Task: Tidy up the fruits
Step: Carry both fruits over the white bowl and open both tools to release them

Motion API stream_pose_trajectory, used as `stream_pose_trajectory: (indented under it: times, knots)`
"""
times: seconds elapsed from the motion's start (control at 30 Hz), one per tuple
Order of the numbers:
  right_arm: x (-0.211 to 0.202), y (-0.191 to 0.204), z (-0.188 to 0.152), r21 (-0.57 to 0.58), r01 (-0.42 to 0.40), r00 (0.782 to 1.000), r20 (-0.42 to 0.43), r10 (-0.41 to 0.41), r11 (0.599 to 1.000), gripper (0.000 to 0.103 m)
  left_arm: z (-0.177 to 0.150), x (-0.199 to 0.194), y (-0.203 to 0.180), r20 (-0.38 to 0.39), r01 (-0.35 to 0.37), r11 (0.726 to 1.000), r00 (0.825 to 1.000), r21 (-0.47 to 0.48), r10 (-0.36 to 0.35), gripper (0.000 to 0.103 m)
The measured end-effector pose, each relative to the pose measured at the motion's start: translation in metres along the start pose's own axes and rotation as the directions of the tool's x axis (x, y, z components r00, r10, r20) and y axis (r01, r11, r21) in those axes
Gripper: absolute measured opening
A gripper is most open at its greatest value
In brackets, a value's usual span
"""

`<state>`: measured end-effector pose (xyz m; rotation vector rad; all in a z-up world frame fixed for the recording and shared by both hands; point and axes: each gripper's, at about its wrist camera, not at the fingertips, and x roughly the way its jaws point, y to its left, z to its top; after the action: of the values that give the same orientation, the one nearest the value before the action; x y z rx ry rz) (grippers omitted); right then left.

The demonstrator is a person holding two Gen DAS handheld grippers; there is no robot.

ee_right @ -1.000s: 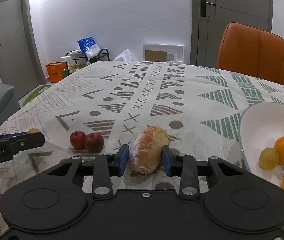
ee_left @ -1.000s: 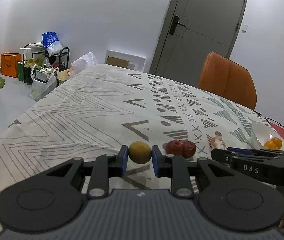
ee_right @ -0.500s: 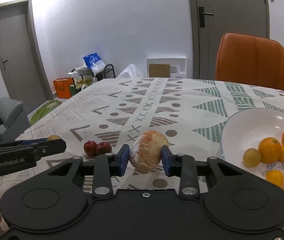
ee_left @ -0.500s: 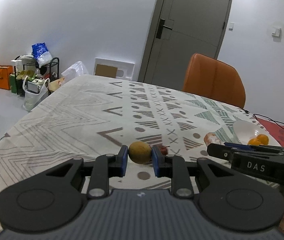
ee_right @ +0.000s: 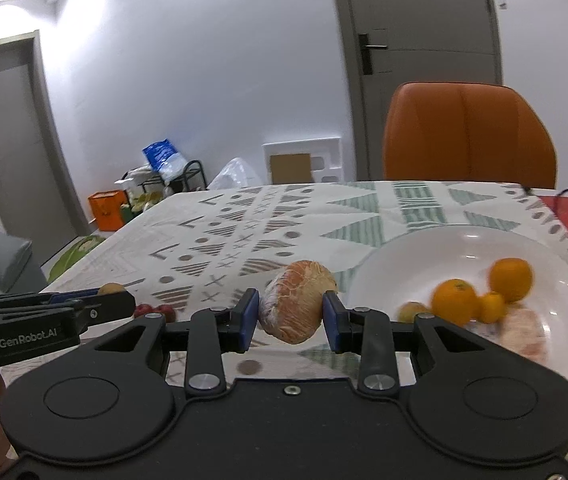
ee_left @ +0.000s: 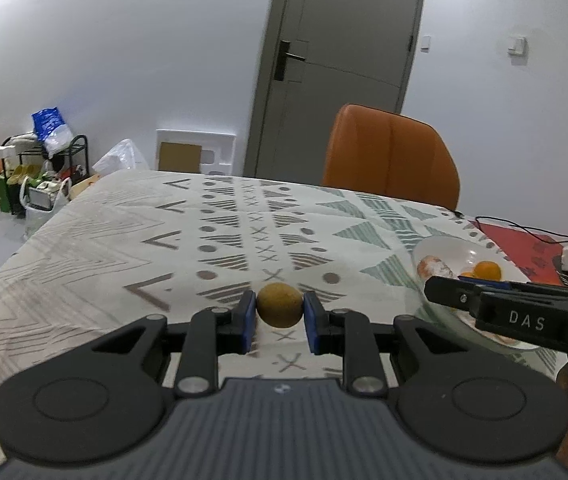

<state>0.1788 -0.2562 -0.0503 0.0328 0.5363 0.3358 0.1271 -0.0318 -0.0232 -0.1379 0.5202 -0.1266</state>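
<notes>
My left gripper [ee_left: 278, 316] is shut on a small round yellow-brown fruit [ee_left: 279, 305] and holds it above the patterned tablecloth. My right gripper [ee_right: 291, 316] is shut on a peeled orange segment wrapped in film [ee_right: 296, 300], held above the table just left of the white bowl [ee_right: 444, 248]. The bowl holds several oranges [ee_right: 454, 300] and another wrapped piece [ee_right: 524, 332]; it also shows in the left wrist view [ee_left: 440, 248]. Two small red fruits [ee_right: 155, 310] lie on the cloth, partly hidden behind the left gripper's body [ee_right: 44, 316].
An orange chair [ee_right: 468, 136] stands at the table's far side. A red mat [ee_left: 524, 248] with a black cable lies right of the bowl. The table's left edge drops to the floor, where bags and a rack [ee_left: 40, 172] stand.
Both grippers have lifted with their fruit and moved right toward the bowl. The red fruits have left the left wrist view.
</notes>
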Motion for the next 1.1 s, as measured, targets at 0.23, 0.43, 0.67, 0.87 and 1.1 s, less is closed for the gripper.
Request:
stream_pose_trajectory:
  times: [0.23,0.43,0.67,0.87,1.1]
  knots:
    - [-0.014,-0.029,-0.003,0.033,0.049,0.999,0.015,-0.050,0.998,0.032,-0.001,0.007,-0.025,-0.009,0.034,0.999,0.999,0.029,-0.034,0.024]
    - [-0.025,-0.050,-0.005,0.061,0.082,0.996,0.024,-0.084,0.995,0.032,0.001,0.011,-0.047,-0.008,0.062,0.996,0.998,0.057,-0.062,0.024]
    - [-0.036,-0.073,-0.008,0.090,0.118,0.992,0.035,-0.122,0.989,0.032,0.002,0.018,-0.069,-0.015,0.094,0.992,0.996,0.089,-0.093,0.024]
    - [-0.044,-0.092,-0.009,0.115,0.143,0.988,0.040,-0.149,0.983,0.033,0.003,0.023,-0.088,-0.022,0.118,0.986,0.993,0.115,-0.116,0.024]
    - [-0.049,-0.112,-0.014,0.144,0.165,0.984,0.039,-0.172,0.976,0.033,0.003,0.032,-0.108,-0.035,0.140,0.980,0.990,0.144,-0.137,0.024]
